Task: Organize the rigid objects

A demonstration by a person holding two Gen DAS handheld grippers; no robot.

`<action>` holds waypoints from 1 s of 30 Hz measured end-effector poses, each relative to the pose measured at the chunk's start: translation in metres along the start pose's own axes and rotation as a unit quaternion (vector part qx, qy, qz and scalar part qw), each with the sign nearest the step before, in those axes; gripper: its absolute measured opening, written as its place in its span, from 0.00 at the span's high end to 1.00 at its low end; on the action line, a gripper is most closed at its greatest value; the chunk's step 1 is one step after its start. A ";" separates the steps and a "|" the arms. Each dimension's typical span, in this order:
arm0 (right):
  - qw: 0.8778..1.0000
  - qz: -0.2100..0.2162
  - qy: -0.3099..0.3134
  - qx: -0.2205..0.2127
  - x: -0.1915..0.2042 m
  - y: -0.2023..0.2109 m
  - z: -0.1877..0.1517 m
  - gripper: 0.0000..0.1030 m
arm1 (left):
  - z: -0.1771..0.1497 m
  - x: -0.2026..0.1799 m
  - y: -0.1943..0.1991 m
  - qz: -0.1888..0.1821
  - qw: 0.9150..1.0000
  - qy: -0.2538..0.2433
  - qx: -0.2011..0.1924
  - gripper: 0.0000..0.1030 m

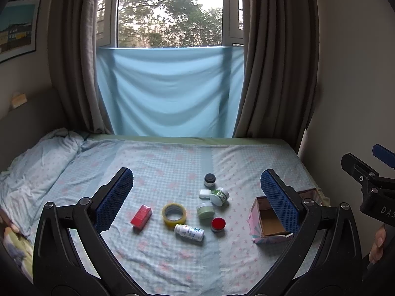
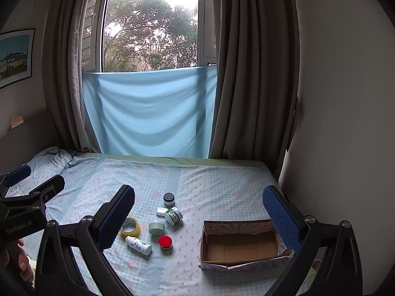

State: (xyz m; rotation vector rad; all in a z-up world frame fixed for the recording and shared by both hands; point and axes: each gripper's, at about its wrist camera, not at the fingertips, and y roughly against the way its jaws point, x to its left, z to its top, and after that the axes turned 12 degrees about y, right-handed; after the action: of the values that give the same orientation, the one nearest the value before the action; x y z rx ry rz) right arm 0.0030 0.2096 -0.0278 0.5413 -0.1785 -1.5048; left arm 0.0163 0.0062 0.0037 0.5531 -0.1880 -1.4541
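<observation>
Small objects lie on the bed: a red box (image 1: 141, 217), a yellow tape roll (image 1: 173, 214), a white pill bottle (image 1: 189, 232) on its side, a red-lidded jar (image 1: 218, 224), a pale green jar (image 1: 205, 210), a tipped white-and-green jar (image 1: 219, 196), a small white case (image 1: 205, 194) and a black-lidded jar (image 1: 209, 180). An open, empty cardboard box (image 2: 240, 245) stands to their right. My left gripper (image 1: 197, 194) is open above the cluster, holding nothing. My right gripper (image 2: 197, 212) is open and empty, hovering between the cluster and the box.
The bed (image 1: 160, 162) has a light blue checked sheet, with a crumpled blanket (image 1: 37, 167) at the far left. A blue cloth (image 1: 167, 91) and grey curtains (image 1: 279, 61) hang at the window behind. A wall (image 2: 345, 123) borders the bed on the right.
</observation>
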 end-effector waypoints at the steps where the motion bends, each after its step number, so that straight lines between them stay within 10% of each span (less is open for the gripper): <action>1: 1.000 0.001 -0.001 0.000 0.000 0.000 0.000 0.00 | 0.000 0.000 0.000 0.001 1.000 0.000 0.000 0.01; 30: 1.000 0.017 -0.012 -0.011 0.001 0.001 -0.004 0.00 | -0.003 0.003 -0.001 0.002 1.000 0.009 0.010 0.01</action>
State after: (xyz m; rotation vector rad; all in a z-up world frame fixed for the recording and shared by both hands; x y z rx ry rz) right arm 0.0058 0.2098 -0.0304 0.5010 -0.1881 -1.4795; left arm 0.0173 0.0037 0.0003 0.5816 -0.1902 -1.4440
